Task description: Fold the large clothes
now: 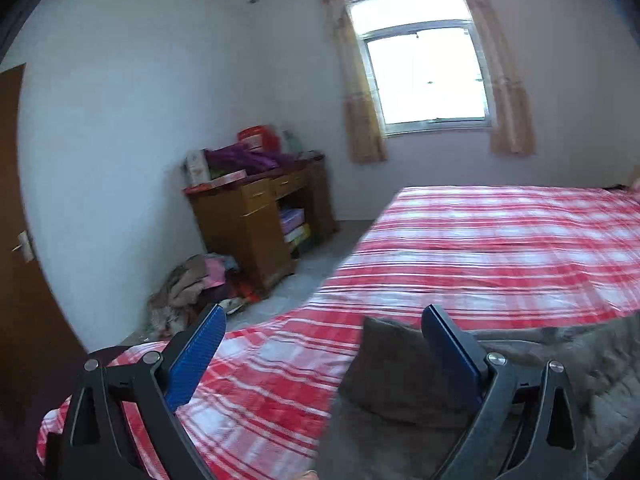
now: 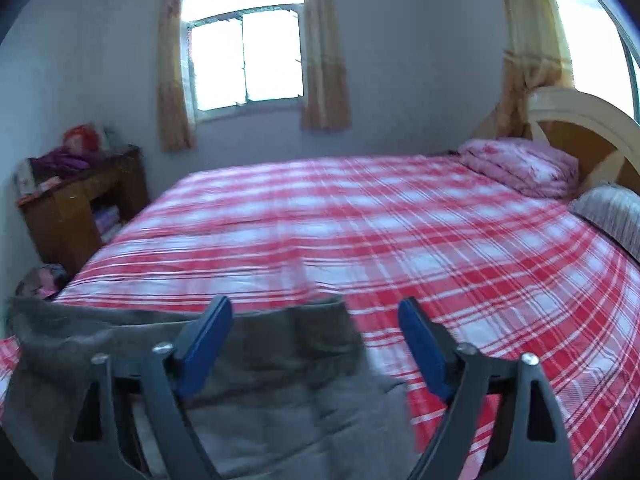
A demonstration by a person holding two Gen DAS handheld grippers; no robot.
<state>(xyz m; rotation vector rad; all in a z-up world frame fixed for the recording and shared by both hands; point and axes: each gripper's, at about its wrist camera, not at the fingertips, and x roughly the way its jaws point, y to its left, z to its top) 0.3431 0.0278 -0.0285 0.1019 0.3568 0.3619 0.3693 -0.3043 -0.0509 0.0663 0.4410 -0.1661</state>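
A grey garment (image 1: pixel 404 392) lies on the near part of a bed with a red and white plaid sheet (image 1: pixel 500 248). In the left wrist view its left edge and a raised corner sit between my fingers. My left gripper (image 1: pixel 320 320) is open and empty above that edge. In the right wrist view the grey garment (image 2: pixel 280 360) spreads from the left to the middle, its far edge near the fingertips. My right gripper (image 2: pixel 316 312) is open and empty above the garment's right part. The plaid sheet (image 2: pixel 360 220) fills the view beyond.
A wooden desk (image 1: pixel 256 216) piled with things stands by the far wall, with a heap of clothes (image 1: pixel 192 284) on the floor beside it. A brown door (image 1: pixel 16 240) is at the left. A folded pink quilt (image 2: pixel 520 164), a striped pillow (image 2: pixel 612 212) and the headboard (image 2: pixel 592 136) are at the bed's right end.
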